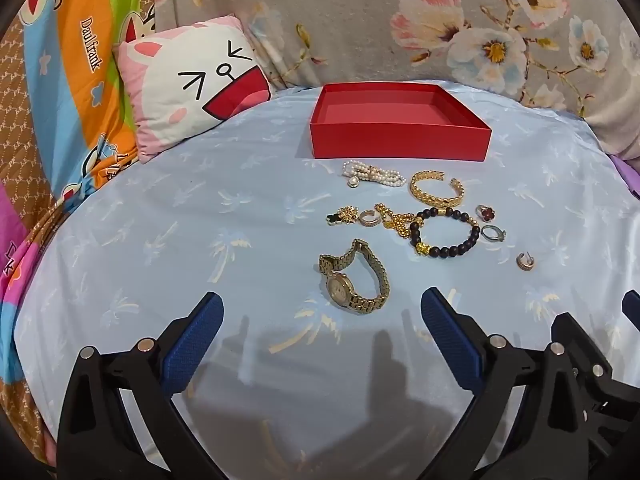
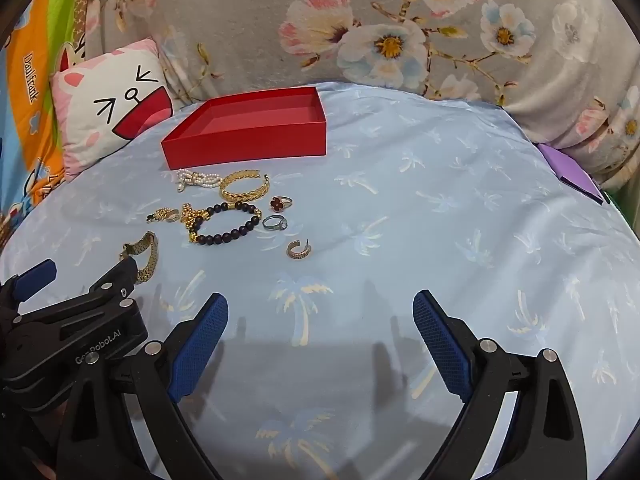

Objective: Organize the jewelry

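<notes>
Left wrist view: both tools spread wide and holding nothing, jewelry loose on the bed in front of an empty red box.

The left tool (image 1: 322,320) hovers just short of the gold watch (image 1: 354,276); the right tool (image 2: 320,320) hangs over bare sheet (image 2: 440,200). The red box (image 1: 400,136) sits beyond the pile. The soft sheet may let a finger snag cloth. The beaded bracelet (image 1: 446,232) seems to touch a gold chain (image 1: 394,220), so lifting one may drag the other. A small ring (image 2: 275,222) could slip.
</notes>
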